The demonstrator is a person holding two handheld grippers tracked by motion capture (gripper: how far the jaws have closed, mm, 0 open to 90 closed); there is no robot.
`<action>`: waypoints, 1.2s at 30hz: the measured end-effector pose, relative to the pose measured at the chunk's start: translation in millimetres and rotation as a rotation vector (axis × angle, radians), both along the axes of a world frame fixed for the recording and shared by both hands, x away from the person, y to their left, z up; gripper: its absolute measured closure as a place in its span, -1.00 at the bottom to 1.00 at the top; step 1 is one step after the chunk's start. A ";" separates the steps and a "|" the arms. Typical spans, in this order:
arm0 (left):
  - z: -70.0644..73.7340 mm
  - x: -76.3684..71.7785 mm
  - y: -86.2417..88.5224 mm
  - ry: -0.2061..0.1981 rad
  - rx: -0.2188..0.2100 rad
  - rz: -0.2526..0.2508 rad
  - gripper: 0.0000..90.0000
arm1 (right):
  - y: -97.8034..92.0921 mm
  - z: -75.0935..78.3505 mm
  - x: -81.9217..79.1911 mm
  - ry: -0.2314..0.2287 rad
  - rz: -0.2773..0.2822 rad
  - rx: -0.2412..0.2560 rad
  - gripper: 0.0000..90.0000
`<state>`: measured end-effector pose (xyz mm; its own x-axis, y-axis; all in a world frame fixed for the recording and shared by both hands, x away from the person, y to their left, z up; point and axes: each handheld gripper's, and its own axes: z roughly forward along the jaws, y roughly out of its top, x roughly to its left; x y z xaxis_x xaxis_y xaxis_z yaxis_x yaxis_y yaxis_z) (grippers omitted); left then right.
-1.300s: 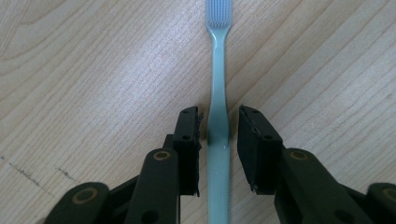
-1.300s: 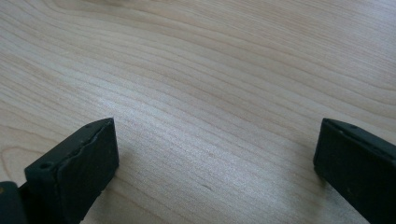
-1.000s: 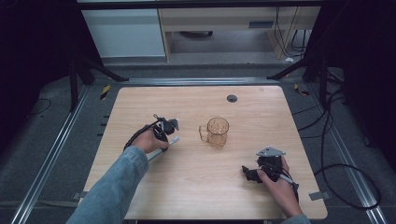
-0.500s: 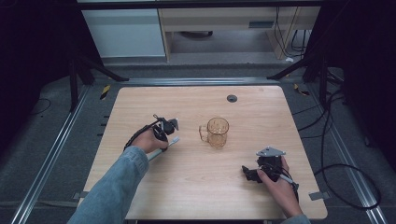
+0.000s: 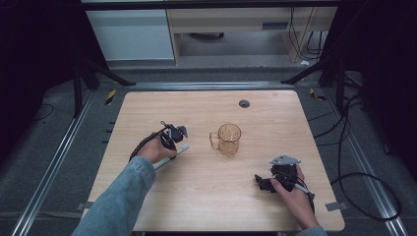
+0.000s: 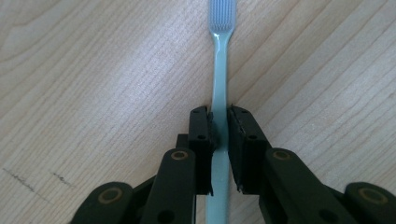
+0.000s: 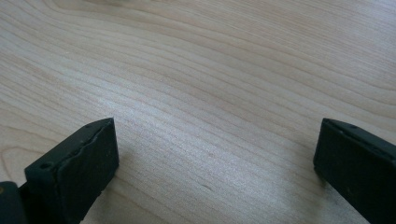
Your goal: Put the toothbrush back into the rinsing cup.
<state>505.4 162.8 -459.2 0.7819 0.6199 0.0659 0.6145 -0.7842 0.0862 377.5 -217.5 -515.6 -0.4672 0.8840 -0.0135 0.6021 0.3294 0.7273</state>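
A pale teal toothbrush (image 6: 220, 70) lies on the wooden table (image 5: 206, 196), its bristle head (image 6: 223, 14) pointing away from my left gripper (image 6: 219, 114), which is shut on the handle. From above, the same toothbrush (image 5: 178, 151) pokes out beside the person's left hand and the left gripper (image 5: 171, 142) at the table's left middle. An amber glass mug (image 5: 229, 139) stands upright at the centre, handle toward the left gripper. My right gripper (image 5: 265, 183) rests near the front right, and its jaws stand wide open over bare wood (image 7: 215, 135).
A small dark round grommet (image 5: 244, 103) sits in the tabletop behind the mug. Black cables (image 5: 354, 162) trail over the floor at the right of the table. Metal rails (image 5: 54, 167) run along the table's left side.
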 end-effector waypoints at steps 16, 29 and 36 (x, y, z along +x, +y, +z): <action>53.5 -19.3 1.5 -0.216 -0.180 0.007 0.76 | 0.0 0.0 0.0 0.001 0.000 0.000 -0.99; 63.5 -28.0 -4.9 -0.331 -0.334 0.060 0.76 | 0.4 0.3 -0.3 0.005 -0.004 0.006 -0.99; 65.7 -35.0 -6.4 -0.405 -0.396 0.086 0.76 | 0.4 0.3 -0.3 0.006 -0.004 0.006 -0.99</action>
<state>470.4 156.4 -393.5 0.6881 0.7187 0.0999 0.5315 -0.5929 0.6050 377.2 -217.1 -515.3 -0.4634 0.8861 -0.0058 0.6076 0.3225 0.7258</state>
